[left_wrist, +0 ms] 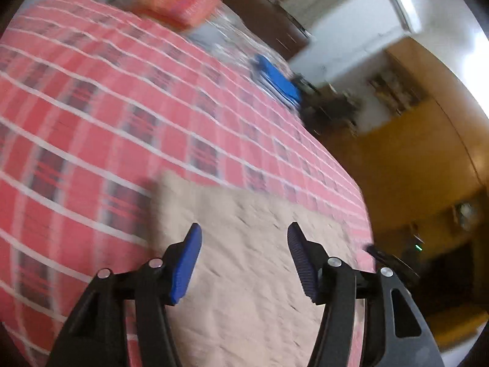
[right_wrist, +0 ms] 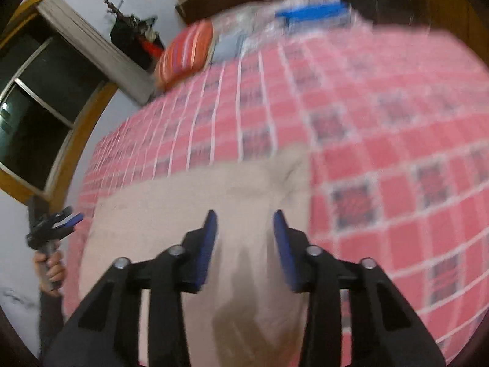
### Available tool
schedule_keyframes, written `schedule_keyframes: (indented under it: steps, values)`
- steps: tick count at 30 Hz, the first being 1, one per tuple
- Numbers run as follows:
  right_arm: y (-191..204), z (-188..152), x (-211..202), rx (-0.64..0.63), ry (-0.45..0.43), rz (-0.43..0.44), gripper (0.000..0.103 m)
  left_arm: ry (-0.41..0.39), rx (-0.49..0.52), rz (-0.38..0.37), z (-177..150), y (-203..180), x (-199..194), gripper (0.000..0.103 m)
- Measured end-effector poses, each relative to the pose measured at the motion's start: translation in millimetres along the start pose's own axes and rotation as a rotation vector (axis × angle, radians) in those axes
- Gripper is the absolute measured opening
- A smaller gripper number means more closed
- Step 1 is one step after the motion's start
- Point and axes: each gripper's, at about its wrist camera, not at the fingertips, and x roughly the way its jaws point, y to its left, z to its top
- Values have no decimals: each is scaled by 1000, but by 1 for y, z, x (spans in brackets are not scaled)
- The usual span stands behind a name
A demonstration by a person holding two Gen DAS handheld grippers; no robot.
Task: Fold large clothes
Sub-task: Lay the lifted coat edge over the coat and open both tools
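Beige garment (right_wrist: 189,202) lies flat across the lower middle of both views on the red checked bedspread (left_wrist: 91,107), spread for folding. Left gripper (left_wrist: 244,260) and right gripper (right_wrist: 244,244) hover above it, jaws apart, holding nothing. Striped pillow (right_wrist: 186,52) sits upper left.

Motion blur smears both views: the red checked bedspread (left_wrist: 91,107) streaks, and its grid lines bend hard toward the round black fisheye rim. Only the gripper fingers (left_wrist: 186,263) look sharp. White glare burns out the edge far right of the bedspread. Behind it the window (right_wrist: 36,116) is dark. A soft shadow lies on the beige cloth (right_wrist: 183,202).
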Motion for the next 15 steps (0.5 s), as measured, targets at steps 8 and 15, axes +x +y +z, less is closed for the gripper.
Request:
schedule_keyframes:
  steps: [8,15]
  values:
    - [-38,-23,45,118,59,10,0,54,-107,77,-19,51,40,23]
    - [14,-53,-27,1,-40,90,8,9,66,19,-49,1,-29,38]
